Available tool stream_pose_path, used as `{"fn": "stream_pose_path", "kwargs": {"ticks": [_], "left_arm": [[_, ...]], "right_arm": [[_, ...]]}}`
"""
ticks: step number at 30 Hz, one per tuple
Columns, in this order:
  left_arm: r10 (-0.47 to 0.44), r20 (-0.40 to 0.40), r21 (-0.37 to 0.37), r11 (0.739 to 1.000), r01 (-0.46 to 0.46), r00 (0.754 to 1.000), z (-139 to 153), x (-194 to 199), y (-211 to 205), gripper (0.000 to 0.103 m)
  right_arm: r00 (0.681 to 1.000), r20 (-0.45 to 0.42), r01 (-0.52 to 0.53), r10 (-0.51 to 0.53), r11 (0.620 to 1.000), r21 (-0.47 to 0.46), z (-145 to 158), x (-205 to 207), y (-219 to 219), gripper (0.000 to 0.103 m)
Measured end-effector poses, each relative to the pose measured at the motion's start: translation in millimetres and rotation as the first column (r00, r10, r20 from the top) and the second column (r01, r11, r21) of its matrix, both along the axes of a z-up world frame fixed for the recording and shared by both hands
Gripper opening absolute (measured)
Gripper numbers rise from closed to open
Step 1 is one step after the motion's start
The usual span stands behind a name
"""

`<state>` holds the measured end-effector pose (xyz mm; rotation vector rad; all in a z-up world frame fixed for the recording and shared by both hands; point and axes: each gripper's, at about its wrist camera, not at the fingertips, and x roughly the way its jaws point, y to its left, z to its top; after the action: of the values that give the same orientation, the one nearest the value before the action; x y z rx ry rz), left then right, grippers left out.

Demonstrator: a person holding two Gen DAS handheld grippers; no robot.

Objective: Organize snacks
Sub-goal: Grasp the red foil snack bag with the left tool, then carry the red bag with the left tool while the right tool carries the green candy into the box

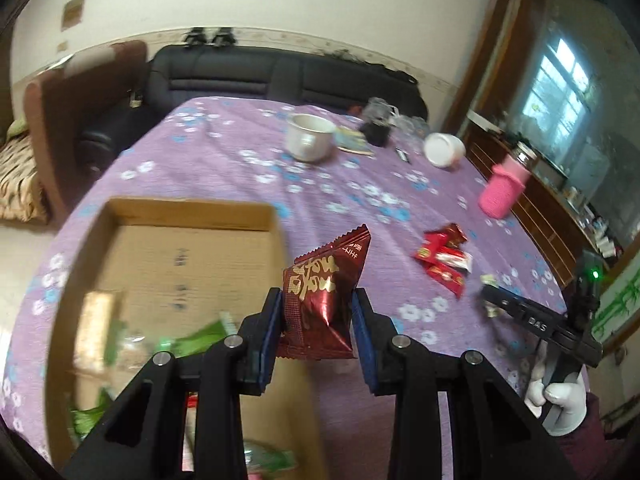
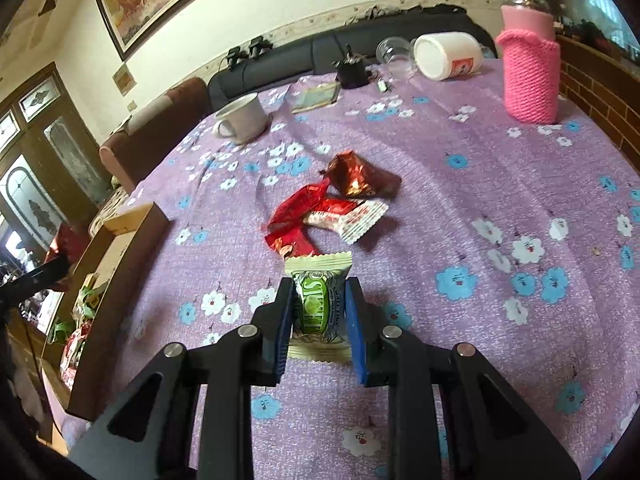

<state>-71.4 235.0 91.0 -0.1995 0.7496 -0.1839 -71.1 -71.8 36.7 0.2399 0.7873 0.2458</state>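
The left gripper (image 1: 316, 316) pinches a dark red snack (image 1: 320, 296) up beside the box (image 1: 192, 210). The right gripper (image 2: 320, 312) squeezes a green snack (image 2: 318, 300) down on the table (image 2: 460, 184). Next, I think, red goes over the box and gets dropped.
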Motion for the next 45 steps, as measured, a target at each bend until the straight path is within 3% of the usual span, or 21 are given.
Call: {"fn": "stream_pose_path", "kwargs": {"ticks": [9, 14, 15, 18, 23, 25, 28, 32, 34, 40, 45], "left_arm": [[0.12, -0.069, 0.005, 0.993, -0.12, 0.99, -19, 12, 56, 0.034], [0.19, -0.103, 0.007, 0.982, -0.19, 0.976, -29, 21, 79, 0.038], [0.2, -0.114, -0.007, 0.979, -0.202, 0.973, -31, 23, 84, 0.042], [0.205, -0.122, -0.084, 0.973, -0.216, 0.971, -34, 19, 97, 0.044], [0.187, -0.012, -0.136, 0.973, -0.187, 0.982, -14, -19, 97, 0.049], [0.197, 0.043, -0.166, 0.968, -0.187, 0.979, -4, -42, 96, 0.06], [0.193, 0.119, -0.162, 0.972, -0.172, 0.974, 6, -73, 92, 0.063], [0.208, 0.164, -0.158, 0.97, -0.183, 0.964, 9, -95, 91, 0.065], [0.225, 0.169, -0.182, 0.964, -0.194, 0.96, 7, -100, 95, 0.066], [0.245, 0.172, -0.196, 0.958, -0.211, 0.954, 1, -105, 96, 0.066], [0.235, 0.158, -0.245, 0.95, -0.192, 0.959, -3, -106, 81, 0.069]], "right_arm": [[1.0, -0.016, -0.015, 0.015, 1.0, 0.01, 8, -21, 7, 0.027], [0.992, -0.003, -0.124, 0.124, 0.992, 0.008, 31, -33, 40, 0.027], [0.988, 0.0, -0.157, 0.157, 0.987, 0.012, 38, -33, 53, 0.027], [0.968, -0.003, -0.252, 0.252, 0.967, 0.034, 53, -29, 89, 0.027], [0.918, -0.033, -0.389, 0.395, 0.914, 0.116, 62, -19, 150, 0.027], [0.898, -0.044, -0.431, 0.438, 0.895, 0.118, 61, -13, 177, 0.028], [0.872, -0.067, -0.478, 0.485, 0.873, 0.099, 53, 0, 222, 0.028], [0.87, -0.088, -0.485, 0.485, 0.874, 0.026, 40, 21, 266, 0.028], [0.872, -0.108, -0.48, 0.478, 0.877, 0.0, 32, 31, 280, 0.036], [0.892, -0.084, -0.445, 0.444, 0.896, 0.013, 36, 21, 252, 0.047], [0.937, -0.04, -0.348, 0.347, 0.937, -0.02, 41, 5, 181, 0.051]]}}
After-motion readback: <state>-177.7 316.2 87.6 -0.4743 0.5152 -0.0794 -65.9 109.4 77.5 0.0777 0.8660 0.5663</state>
